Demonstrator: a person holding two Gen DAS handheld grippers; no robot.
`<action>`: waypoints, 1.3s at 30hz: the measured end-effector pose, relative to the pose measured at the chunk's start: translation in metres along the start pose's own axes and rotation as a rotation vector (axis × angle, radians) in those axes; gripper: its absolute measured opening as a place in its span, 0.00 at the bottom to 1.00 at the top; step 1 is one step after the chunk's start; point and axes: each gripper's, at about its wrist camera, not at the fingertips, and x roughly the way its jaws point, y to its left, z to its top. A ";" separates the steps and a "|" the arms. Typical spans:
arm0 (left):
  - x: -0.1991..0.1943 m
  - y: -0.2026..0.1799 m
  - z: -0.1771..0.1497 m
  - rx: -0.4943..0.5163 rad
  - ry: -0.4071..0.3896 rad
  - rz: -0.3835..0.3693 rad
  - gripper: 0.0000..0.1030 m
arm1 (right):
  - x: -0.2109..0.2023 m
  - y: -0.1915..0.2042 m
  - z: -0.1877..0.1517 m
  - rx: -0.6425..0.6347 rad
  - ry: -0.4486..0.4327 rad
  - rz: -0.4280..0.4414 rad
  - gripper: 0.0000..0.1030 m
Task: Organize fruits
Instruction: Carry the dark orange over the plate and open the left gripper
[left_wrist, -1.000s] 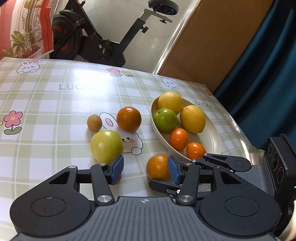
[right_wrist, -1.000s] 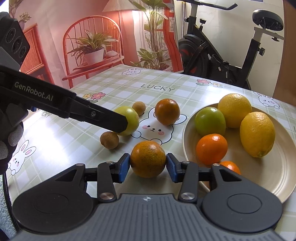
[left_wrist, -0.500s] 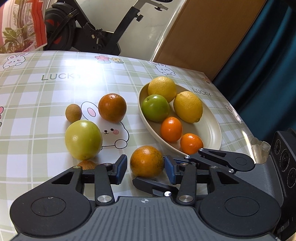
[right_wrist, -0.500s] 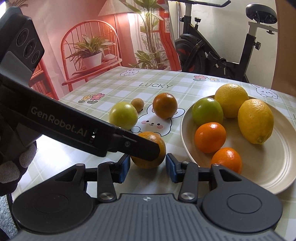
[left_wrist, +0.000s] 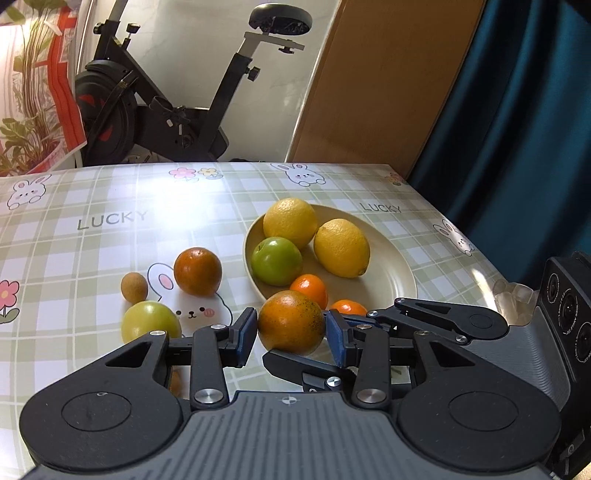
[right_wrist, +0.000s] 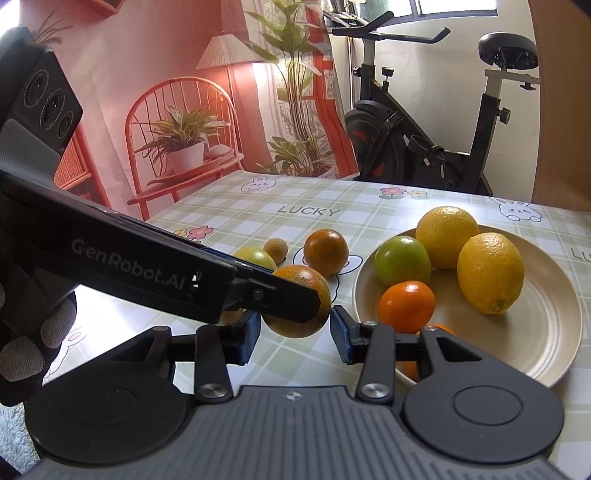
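both tongs are on the same fruit here. the speckled orange (left_wrist: 290, 321) sits low centre in both views, just in front of the plate (left_wrist: 388, 284) rim. the left tongs (left_wrist: 290, 338) have just been closing and now clench it, pads pressed on both sides. the right tongs (right_wrist: 295, 339) look clamped on it too, coming in from the right of the left wrist view.

what's in the way: in the right wrist view the left tongs' black arm cuts across from the left edge and covers the orange's upper left. a gloved hand (right_wrist: 33, 343) sits at lower left. in the left wrist view the right tongs' fingers hide part of a small orange (left_wrist: 347, 306) at the plate's near rim.

in the plate: two lemons (left_wrist: 290, 221), a green apple (left_wrist: 276, 260) and another small orange (left_wrist: 309, 290). left of it on the surface (left_wrist: 92, 258): a dark orange (left_wrist: 197, 271), a little brown fruit (left_wrist: 134, 288) and a yellow-green fruit (left_wrist: 149, 321).

behind: an exercise bike (left_wrist: 166, 110), a teal curtain (left_wrist: 517, 110) and a pink backdrop (right_wrist: 147, 110) with a chair and plants.

writing: "lucky" (left_wrist: 112, 219) on the checked cloth, "genrobot.ai" (right_wrist: 129, 266) on the arm.
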 end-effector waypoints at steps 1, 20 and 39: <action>0.001 -0.004 0.003 0.010 -0.003 -0.001 0.42 | -0.004 -0.003 0.002 0.010 -0.013 -0.005 0.43; 0.076 -0.084 0.034 0.112 0.075 -0.097 0.42 | -0.046 -0.081 -0.005 0.166 -0.074 -0.189 0.43; 0.122 -0.092 0.047 0.061 0.121 -0.092 0.42 | -0.030 -0.115 -0.002 0.144 -0.006 -0.294 0.44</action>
